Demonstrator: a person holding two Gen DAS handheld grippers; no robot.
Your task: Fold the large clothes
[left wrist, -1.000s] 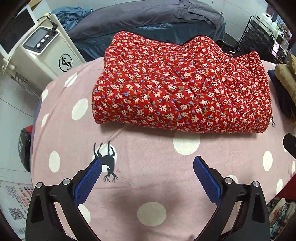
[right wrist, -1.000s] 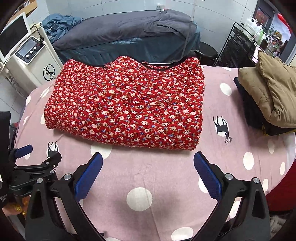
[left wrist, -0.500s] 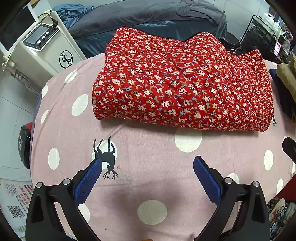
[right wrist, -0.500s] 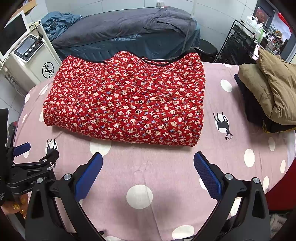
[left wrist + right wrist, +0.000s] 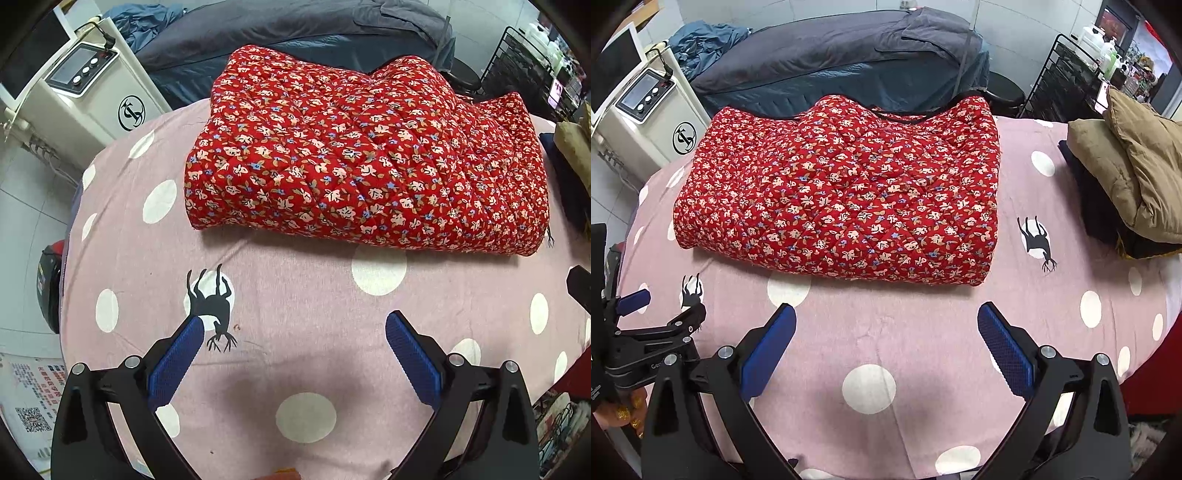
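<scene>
A pink polka-dot sheet (image 5: 295,369) covers the desk under me, with a grey-draped bed (image 5: 831,48) beyond it. My left gripper (image 5: 293,328) and right gripper (image 5: 886,325) both hang spread wide, holding nothing. The folded red floral quilt (image 5: 842,199) lies ahead of both, slightly farther off than a second ago.

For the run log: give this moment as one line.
left gripper open, empty | right gripper open, empty | red floral garment folded on table, untouched
</scene>
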